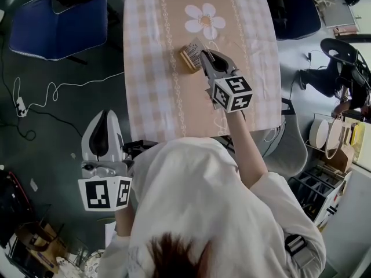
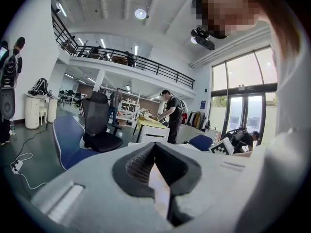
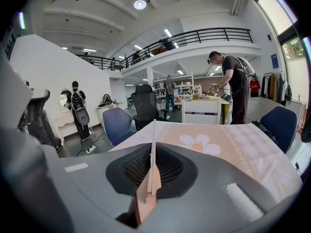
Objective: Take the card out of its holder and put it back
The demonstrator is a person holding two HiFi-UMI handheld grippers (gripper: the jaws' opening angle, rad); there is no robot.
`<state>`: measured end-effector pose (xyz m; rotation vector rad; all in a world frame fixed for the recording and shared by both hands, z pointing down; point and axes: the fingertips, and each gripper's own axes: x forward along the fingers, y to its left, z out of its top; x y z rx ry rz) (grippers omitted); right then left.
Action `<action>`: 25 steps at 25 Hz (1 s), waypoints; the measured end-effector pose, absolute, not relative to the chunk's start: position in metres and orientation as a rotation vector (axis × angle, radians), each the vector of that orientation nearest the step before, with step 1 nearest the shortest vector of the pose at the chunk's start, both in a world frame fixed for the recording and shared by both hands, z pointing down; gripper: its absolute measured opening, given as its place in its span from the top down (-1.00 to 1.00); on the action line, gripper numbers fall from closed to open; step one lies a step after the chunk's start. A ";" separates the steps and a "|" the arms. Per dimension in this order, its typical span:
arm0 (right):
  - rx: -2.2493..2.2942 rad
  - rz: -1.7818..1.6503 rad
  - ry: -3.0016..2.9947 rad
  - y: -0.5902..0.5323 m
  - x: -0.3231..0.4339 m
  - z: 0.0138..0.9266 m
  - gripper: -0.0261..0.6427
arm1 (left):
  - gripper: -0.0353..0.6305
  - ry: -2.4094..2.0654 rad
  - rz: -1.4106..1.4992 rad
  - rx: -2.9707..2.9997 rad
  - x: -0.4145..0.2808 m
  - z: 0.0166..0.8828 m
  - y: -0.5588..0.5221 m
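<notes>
A tan card holder [image 1: 186, 58] lies on the checked tablecloth [image 1: 151, 68], just below the printed flower [image 1: 204, 19]. My right gripper [image 1: 204, 55] reaches over the holder's right end and is shut on a thin pale card [image 1: 195, 46]. In the right gripper view the card [image 3: 153, 135] stands edge-on between the jaws of that gripper [image 3: 152, 176]; the holder is hidden beneath them. My left gripper [image 1: 105, 116] hangs off the table's left side over the floor. In the left gripper view this gripper [image 2: 156, 154] has its jaws together with nothing held.
A blue chair [image 1: 58, 25] stands left of the table, a dark one [image 1: 298, 13] at the far right corner, and a grey seat [image 1: 290, 149] by the near right. A white cable [image 1: 52, 91] runs over the floor. Shelving [image 1: 339, 149] crowds the right.
</notes>
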<state>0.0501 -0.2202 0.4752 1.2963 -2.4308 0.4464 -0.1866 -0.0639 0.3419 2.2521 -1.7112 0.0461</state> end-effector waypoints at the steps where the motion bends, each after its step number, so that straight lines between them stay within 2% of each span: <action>1: 1.296 0.446 -2.431 -0.220 0.050 0.475 0.88 | 0.89 -1.711 0.046 2.254 -0.187 0.342 -0.064; 25: 1.271 0.443 -2.420 -0.221 0.048 0.491 0.87 | 0.89 -1.680 0.017 2.264 -0.176 0.340 -0.064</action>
